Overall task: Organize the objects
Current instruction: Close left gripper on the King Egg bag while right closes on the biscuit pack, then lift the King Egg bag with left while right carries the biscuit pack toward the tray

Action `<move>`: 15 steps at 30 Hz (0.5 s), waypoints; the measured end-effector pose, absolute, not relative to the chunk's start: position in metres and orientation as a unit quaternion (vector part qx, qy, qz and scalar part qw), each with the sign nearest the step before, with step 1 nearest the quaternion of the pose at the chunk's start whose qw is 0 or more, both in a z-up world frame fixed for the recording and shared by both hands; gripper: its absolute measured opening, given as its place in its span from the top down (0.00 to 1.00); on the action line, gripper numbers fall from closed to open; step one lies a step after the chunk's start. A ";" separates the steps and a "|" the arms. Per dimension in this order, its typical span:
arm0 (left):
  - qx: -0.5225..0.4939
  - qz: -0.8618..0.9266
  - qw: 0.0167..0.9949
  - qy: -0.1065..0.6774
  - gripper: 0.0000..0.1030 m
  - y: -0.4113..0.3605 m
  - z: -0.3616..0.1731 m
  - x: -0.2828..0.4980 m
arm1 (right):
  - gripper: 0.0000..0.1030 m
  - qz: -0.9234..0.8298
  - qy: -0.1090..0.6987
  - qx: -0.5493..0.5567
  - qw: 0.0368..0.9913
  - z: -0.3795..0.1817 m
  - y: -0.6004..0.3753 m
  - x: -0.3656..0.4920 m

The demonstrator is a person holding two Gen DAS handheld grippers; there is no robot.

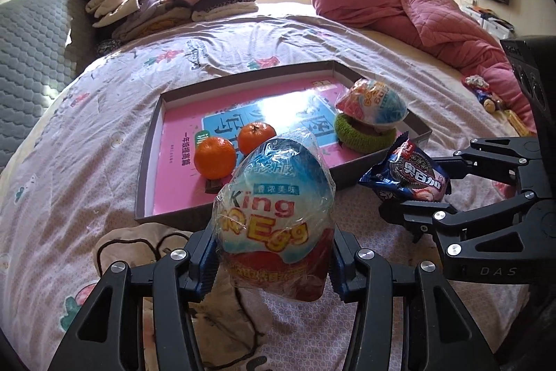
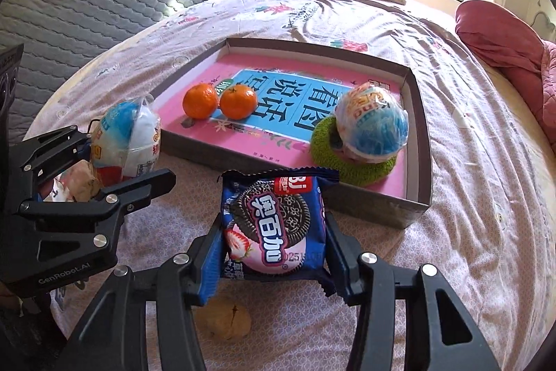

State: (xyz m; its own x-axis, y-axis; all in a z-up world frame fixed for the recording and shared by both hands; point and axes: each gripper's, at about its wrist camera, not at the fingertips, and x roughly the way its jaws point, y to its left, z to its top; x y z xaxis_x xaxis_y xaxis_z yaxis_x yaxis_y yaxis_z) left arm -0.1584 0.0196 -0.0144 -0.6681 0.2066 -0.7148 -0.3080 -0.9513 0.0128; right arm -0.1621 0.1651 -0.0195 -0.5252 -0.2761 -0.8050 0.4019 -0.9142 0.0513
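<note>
- Left wrist view shows my left claw (image 1: 274, 252) clamped on a wrapped toy egg (image 1: 274, 197); the blue pads press on its two sides, and the egg stands up between them with the narrow end pointing away from me.
- Straight ahead of that egg, past its tip, lies the open box (image 1: 149, 162) on the bed (image 1: 104, 86). I judge the coming move is forward and down over the near wall of the box.
- My right claw (image 2: 274, 246) is clamped on a biscuit packet (image 2: 274, 225). The packet is flat, held by its two side edges, with the printed face toward the camera and the long side going away from me.
- From the right wrist view the near wall of the box is just behind the packet, so I think the right hand is the nearer one to the box.
- Inside the box I see two oranges (image 2: 219, 101) touching each other, and a second wrapped egg (image 2: 371, 124) sitting on a green knitted ring (image 2: 323, 145) near the right corner.
- The free pink floor between the oranges and the ring looks to me the best place for both things.
- The egg has a shiny, crinkled plastic wrap in blue, white and red; it may slip a little. The packet is dark blue with a black biscuit and a strawberry on it.
</note>
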 end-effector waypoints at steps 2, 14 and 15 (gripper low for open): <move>-0.380 0.912 0.141 0.064 0.49 0.018 -0.010 -0.157 | 0.50 -0.872 0.069 0.444 0.195 -0.016 0.165 -0.161; -0.352 0.924 0.134 0.060 0.49 0.011 0.025 -0.142 | 0.50 -0.886 0.063 0.416 0.196 0.012 0.166 -0.149; -0.350 0.925 0.134 0.061 0.49 0.012 0.028 -0.142 | 0.50 -0.888 0.062 0.412 0.196 0.015 0.166 -0.148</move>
State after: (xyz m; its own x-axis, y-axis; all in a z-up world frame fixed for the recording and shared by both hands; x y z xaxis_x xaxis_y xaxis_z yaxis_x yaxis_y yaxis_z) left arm -0.1422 0.0116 0.0279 -0.7189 0.2052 -0.6641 -0.2909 -0.9565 0.0194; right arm -0.1481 0.1662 0.0149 -0.5833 -0.2960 -0.7564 0.3987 -0.9157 0.0508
